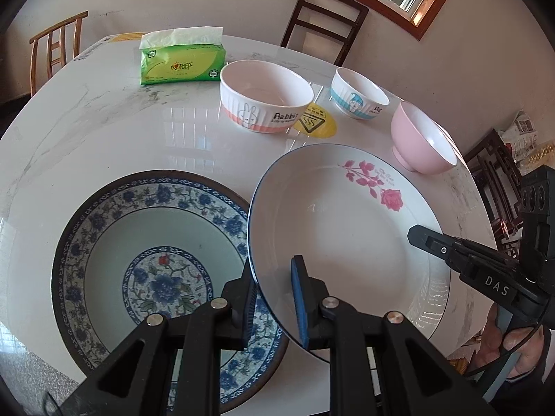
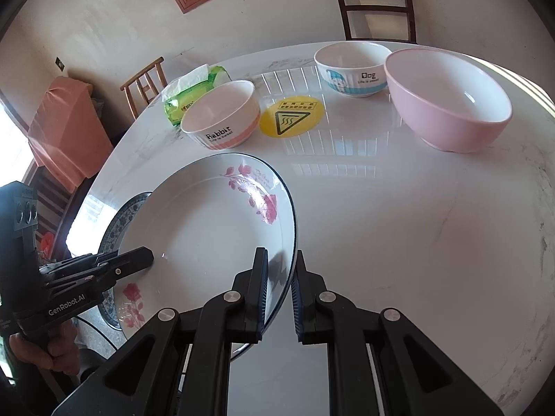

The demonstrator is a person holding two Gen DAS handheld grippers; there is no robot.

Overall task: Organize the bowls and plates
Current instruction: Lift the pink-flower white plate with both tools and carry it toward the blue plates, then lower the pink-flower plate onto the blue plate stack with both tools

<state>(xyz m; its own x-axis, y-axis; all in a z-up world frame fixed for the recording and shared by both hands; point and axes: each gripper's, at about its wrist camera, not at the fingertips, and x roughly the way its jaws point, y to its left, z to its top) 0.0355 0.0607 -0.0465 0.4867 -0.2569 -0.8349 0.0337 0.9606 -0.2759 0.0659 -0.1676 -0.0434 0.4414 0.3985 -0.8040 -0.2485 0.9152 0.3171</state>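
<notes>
Left wrist view: my left gripper (image 1: 275, 298) and right gripper (image 2: 279, 291) each clamp opposite rims of the rose plate (image 1: 347, 228); the blue plate (image 1: 145, 242) lies just left, partly beneath it.

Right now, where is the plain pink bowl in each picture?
Left wrist view: the plain pink round bowl sits far right, beyond the held white rose-printed plate.
Right wrist view: the same bowl sits upper right, close and large.
Shared landmark: the round yellow warning sticker on the table; the pink bowl lies right of it in both views.
</notes>
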